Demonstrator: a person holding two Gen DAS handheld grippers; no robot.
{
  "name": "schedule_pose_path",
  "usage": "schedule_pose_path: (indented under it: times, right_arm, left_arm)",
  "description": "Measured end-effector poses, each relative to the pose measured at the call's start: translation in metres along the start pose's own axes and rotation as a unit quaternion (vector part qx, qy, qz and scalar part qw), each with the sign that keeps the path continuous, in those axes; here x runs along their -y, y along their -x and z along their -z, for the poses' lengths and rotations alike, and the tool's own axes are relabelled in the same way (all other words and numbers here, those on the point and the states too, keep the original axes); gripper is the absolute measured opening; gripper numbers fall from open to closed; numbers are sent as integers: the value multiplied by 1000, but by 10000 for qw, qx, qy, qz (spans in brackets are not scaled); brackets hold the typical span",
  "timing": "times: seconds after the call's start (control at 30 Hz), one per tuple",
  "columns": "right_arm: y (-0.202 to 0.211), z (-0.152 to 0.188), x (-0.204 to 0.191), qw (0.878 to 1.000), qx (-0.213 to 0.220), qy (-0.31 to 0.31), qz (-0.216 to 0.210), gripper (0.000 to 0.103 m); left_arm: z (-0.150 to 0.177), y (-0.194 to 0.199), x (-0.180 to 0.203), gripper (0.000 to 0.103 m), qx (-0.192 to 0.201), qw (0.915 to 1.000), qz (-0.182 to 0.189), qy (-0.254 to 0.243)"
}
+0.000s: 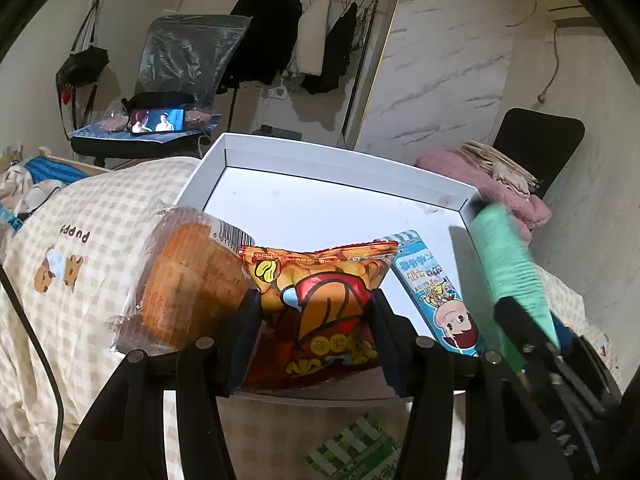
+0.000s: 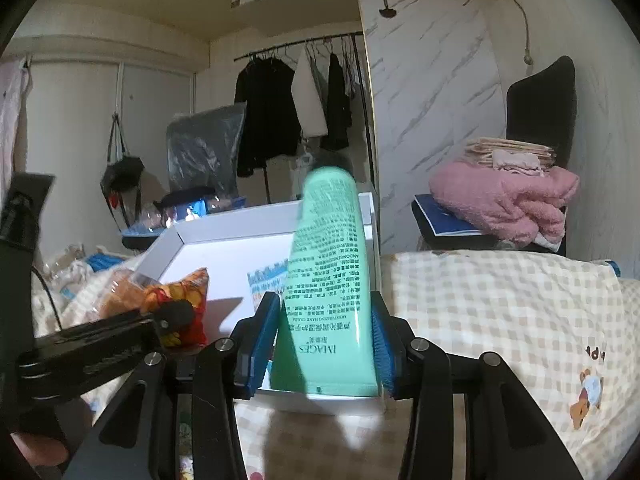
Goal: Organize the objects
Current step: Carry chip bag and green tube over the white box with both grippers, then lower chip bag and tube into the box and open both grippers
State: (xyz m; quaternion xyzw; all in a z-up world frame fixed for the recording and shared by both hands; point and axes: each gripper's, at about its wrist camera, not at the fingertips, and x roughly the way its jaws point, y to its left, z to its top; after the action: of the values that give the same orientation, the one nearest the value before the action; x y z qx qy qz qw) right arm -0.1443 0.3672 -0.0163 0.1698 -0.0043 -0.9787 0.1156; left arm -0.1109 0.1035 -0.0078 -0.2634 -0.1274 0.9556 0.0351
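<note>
Snack bag (image 1: 316, 300): orange and red foil pouch, cartoon print, crimped top edge; puffed and creased.
Left gripper (image 1: 314, 320): jaws partly closed, pads pressed against both sides of the snack bag; bag sits upright between them, over the near edge of the white box (image 1: 332, 160).
Hand cream tube (image 2: 332, 276): mint green, dense dark print, brand lettering upside down near the crimped end; cap end points up and away, blurred.
Right gripper (image 2: 326, 344): jaws partly closed on the lower part of the tube, blue pads touching each side; tube stands tilted above the box's near right corner.
Wrapped cake (image 1: 188, 280): brown, in clear film with barcode; lies against the box's left wall, touching the snack bag's left side.
Blue carton (image 1: 436, 292): pale blue, cartoon child figure; lies flat on the box floor, just right of the snack bag.
White box: shallow, open top, bare floor behind the items.
Surface: bed with beige checked quilt (image 2: 500, 312), bear print.
Room: clothes rail (image 2: 304, 46) with dark garments, marble-pattern wall, pink blanket (image 2: 508, 196) on a black chair, lit screen (image 1: 158, 121) on a stool.
</note>
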Motion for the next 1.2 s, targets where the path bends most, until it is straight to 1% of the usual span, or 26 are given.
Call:
schedule_pose_path:
  times: [0.07, 0.13, 0.2, 0.33, 0.4, 0.43, 0.47, 0.5, 0.53, 0.63, 0.77, 0.87, 0.9, 1.03, 1.2]
  right_arm:
    - [-6, 2, -3, 9997, -151, 122, 147, 43]
    - [-7, 4, -10, 9985, -149, 365, 369, 43]
    - [-8, 6, -14, 9973, -170, 513, 495, 43]
    - [-9, 8, -17, 9966, -174, 618, 517, 43]
    - [-10, 8, -18, 9960, -188, 671, 560, 45]
    - [-12, 8, -21, 9954, -225, 761, 545, 58]
    - [-14, 10, -26, 9948, -251, 883, 449, 75]
    - [-13, 11, -31, 9941, -229, 1002, 355, 81]
    - [-11, 12, -36, 9928, -149, 1125, 391, 89]
    - [-8, 14, -42, 9908, -24, 1268, 481, 102]
    - [-7, 12, -34, 9937, -8, 1088, 259, 102]
    - [-4, 9, -26, 9961, 54, 875, -58, 102]
    - [-3, 8, -23, 9969, 84, 751, -239, 102]
    - [2, 6, -12, 9968, 163, 385, -678, 102]
    - [15, 1, 3, 9956, 435, -107, -823, 102]
  left_arm:
    - [2, 1, -1, 57, 2, 10000, -7, -8]
    - [4, 4, 0, 57, 16, 10000, -27, -27]
    - [4, 4, 0, 57, 7, 10000, -14, -45]
    - [2, 4, -1, 57, -27, 10000, 9, -40]
    - [2, 5, -1, 57, -18, 10000, 6, -54]
    - [3, 6, 1, 57, -13, 10000, 0, -75]
    - [3, 7, 2, 57, -17, 10000, -14, -77]
    - [3, 7, 1, 57, -17, 10000, 3, -58]
    - [3, 7, 1, 57, -18, 10000, 20, -41]
    - [2, 8, -2, 58, -60, 9999, 82, 36]
    - [1, 10, -2, 59, -68, 9999, 137, 59]
    - [0, 13, -4, 59, -82, 9996, 202, 186]
    - [-1, 14, -6, 60, -72, 9994, 238, 238]
    - [-4, 19, -16, 60, -83, 9981, 386, 470]
    - [-5, 26, -26, 60, -96, 9953, 582, 764]
